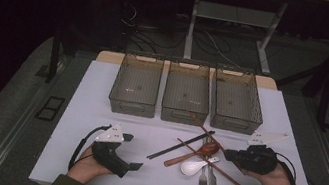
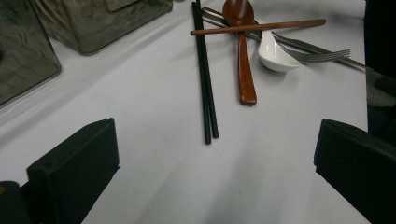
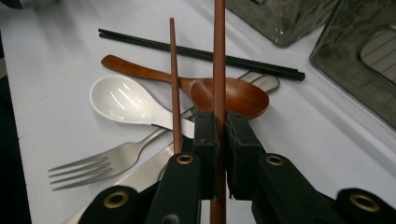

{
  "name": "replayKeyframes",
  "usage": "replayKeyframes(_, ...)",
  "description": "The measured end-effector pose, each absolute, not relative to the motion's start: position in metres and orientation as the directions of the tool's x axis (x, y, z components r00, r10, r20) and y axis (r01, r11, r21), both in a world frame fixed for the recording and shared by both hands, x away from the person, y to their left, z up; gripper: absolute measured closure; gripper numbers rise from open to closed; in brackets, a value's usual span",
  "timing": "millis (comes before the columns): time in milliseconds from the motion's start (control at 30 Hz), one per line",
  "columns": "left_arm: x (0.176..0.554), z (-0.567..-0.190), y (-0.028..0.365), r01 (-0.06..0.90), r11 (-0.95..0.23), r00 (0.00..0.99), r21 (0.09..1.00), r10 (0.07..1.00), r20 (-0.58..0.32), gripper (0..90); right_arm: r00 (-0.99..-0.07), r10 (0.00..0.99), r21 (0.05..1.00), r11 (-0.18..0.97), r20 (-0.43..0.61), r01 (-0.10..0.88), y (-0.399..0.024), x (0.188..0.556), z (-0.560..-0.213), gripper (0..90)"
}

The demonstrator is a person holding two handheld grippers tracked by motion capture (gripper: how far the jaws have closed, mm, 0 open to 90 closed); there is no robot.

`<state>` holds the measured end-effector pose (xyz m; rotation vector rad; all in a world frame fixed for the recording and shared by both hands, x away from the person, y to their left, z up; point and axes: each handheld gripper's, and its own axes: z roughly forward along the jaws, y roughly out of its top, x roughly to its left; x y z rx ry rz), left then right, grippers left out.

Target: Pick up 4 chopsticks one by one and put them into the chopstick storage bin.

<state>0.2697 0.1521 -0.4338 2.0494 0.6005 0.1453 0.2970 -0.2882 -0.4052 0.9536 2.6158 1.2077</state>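
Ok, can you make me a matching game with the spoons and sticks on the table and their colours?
Things:
1. Chopstick clamped in the right gripper
2. Round soup spoon
3. Pair of chopsticks lying together
4. Fork

Colours:
a. white
b. silver
c. reddish brown
d. black

Pairs: 1-c, 2-a, 3-d, 4-b

Dim room, dark surround; gripper views perhaps slightly soft.

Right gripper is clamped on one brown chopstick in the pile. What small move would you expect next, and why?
Probably a short lift. The right gripper is shut on one brown chopstick lying across the wooden spoon, with three bins beyond. The left gripper rests open.
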Motion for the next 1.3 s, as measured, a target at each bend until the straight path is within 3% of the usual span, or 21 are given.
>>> replayKeyframes(1300, 0.271, -0.437, 0.152, 0.361, -0.43, 0.874, 0.828, 0.466, -0.139, 0.0, -0.799, 0.577, 0.753, 0.447, 0.169, 0.483, -0.245, 0.337, -0.389, 83.6)
